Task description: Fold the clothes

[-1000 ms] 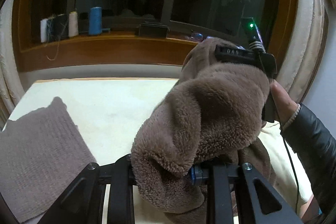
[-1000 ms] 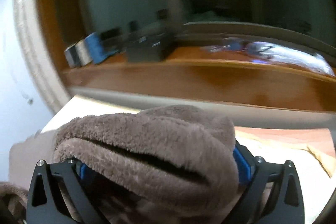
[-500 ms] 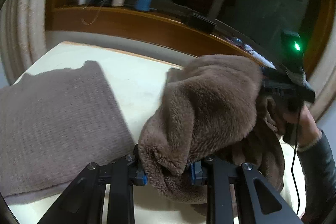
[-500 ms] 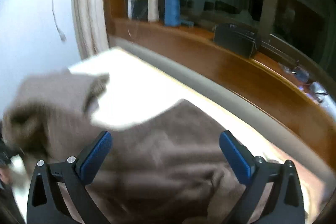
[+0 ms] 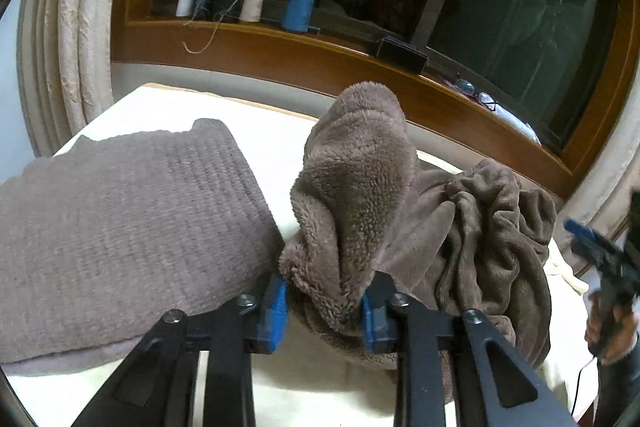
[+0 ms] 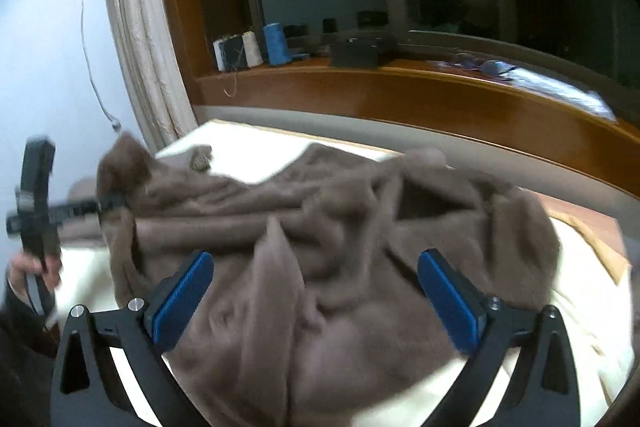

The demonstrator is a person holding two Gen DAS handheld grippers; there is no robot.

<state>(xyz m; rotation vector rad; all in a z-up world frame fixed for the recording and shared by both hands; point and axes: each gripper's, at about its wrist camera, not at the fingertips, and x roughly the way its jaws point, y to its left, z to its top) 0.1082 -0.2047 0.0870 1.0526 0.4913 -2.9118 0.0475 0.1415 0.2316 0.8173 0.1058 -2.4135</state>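
Observation:
A fluffy brown fleece garment (image 5: 360, 203) lies bunched on the cream table (image 5: 256, 131). My left gripper (image 5: 324, 311) is shut on a thick fold of it at its near edge. In the right wrist view the same garment (image 6: 340, 247) is spread in loose folds, somewhat blurred. My right gripper (image 6: 316, 303) is open and empty just above it, with the blue pads wide apart. The right gripper also shows at the right edge of the left wrist view (image 5: 600, 251), and the left gripper at the left edge of the right wrist view (image 6: 104, 205).
A folded grey-brown knit piece (image 5: 120, 219) lies to the left of the garment. Several thread spools (image 5: 248, 1) and a dark box (image 5: 402, 53) stand on the wooden sill (image 5: 440, 99) behind. A curtain (image 5: 72, 39) hangs at the left.
My right gripper has let go of the fleece, opened wide and drawn back to the right. The garment has dropped onto the table. My left gripper keeps its hold and has lowered.

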